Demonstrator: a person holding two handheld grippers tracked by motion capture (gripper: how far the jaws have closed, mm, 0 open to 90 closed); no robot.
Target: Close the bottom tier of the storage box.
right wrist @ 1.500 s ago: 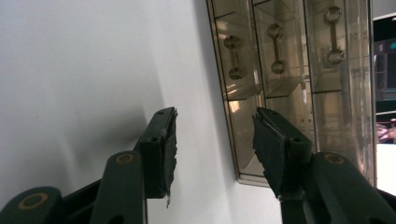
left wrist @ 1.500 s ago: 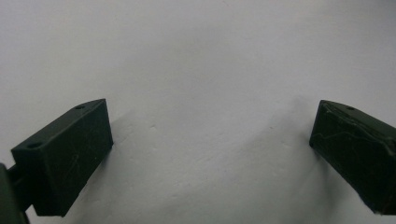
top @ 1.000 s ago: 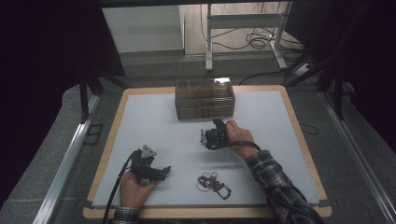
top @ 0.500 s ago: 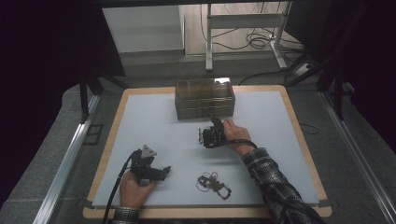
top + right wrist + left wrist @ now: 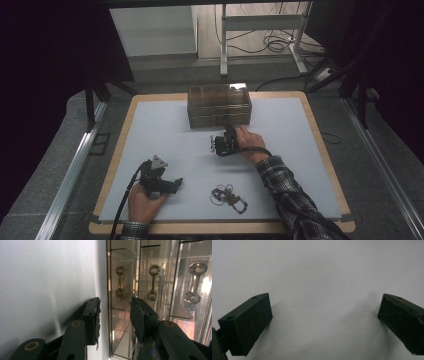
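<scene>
Up close, the right gripper [image 5: 217, 145] sat at the front of the clear drawer box [image 5: 218, 105] at the mat's [image 5: 150, 130] far middle, jaws just narrowing, part-spread around the lowest drawer's edge near its knob [image 5: 121, 281], pads not visibly pressing. Left gripper [image 5: 176, 184] lay on the near-left mat, jaws spread wide, holding nothing. Jewellery tangle [image 5: 229, 197] lay near the front edge.

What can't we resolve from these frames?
- Drawer box contents: high view, too small and glare on the clear top; right gripper view shows the drawer handles but reflections blur what lies behind.
- Tangled item on the mat: high view, too small to identify.
- Right tool jaw gap: high view, hidden by the hand.
- Left tool: left gripper view cuts both jaws at the frame edges.
</scene>
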